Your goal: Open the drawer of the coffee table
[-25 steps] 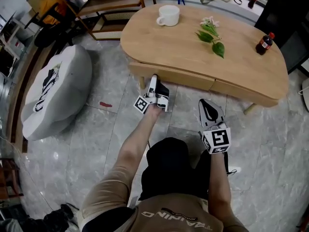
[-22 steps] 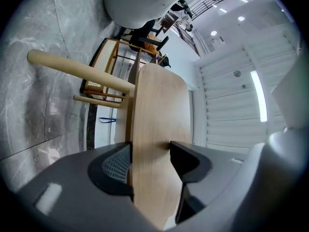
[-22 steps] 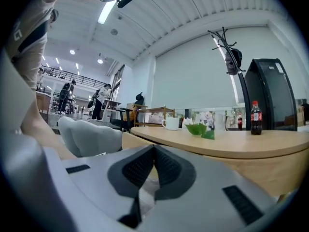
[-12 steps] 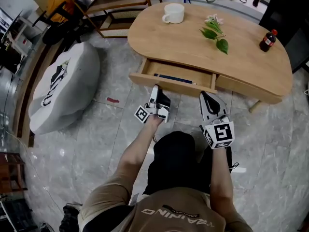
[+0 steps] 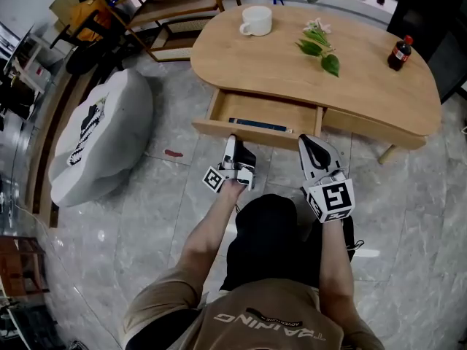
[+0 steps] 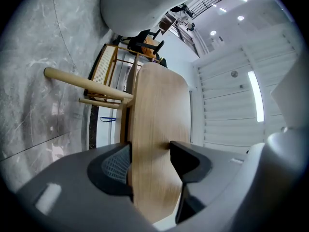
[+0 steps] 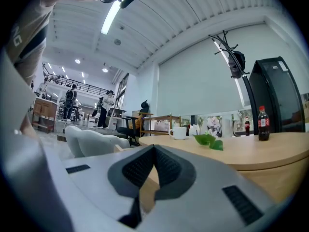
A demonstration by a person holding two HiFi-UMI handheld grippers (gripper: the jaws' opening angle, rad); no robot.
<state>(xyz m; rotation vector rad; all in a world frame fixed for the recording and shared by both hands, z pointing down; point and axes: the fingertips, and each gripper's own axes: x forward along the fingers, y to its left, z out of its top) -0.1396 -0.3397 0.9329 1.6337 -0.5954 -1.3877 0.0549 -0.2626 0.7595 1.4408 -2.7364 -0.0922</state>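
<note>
Left of frame: grey beanbag on the floor, not involved. Centre: left gripper is clamped on the front panel of the drawer. Gripper view shows both pads pressed flat on the wood, no gap. Drawer sits upper centre, pulled out from under the near edge of the coffee table, looks mostly open. Just right: right gripper has jaws closed together on nothing, tips near the panel, contact unclear.

Risks: pulling much further could prob. run the drawer off its runners. Grip is a bit left of panel centre, so a skewed pull may rack/jam it, or the pinch may slip off.

Containers: drawer holds one dark-blue flat item along its front wall, rest bare. Cup at top centre, contents not visible. Cola bottle upper right, capped.
</note>
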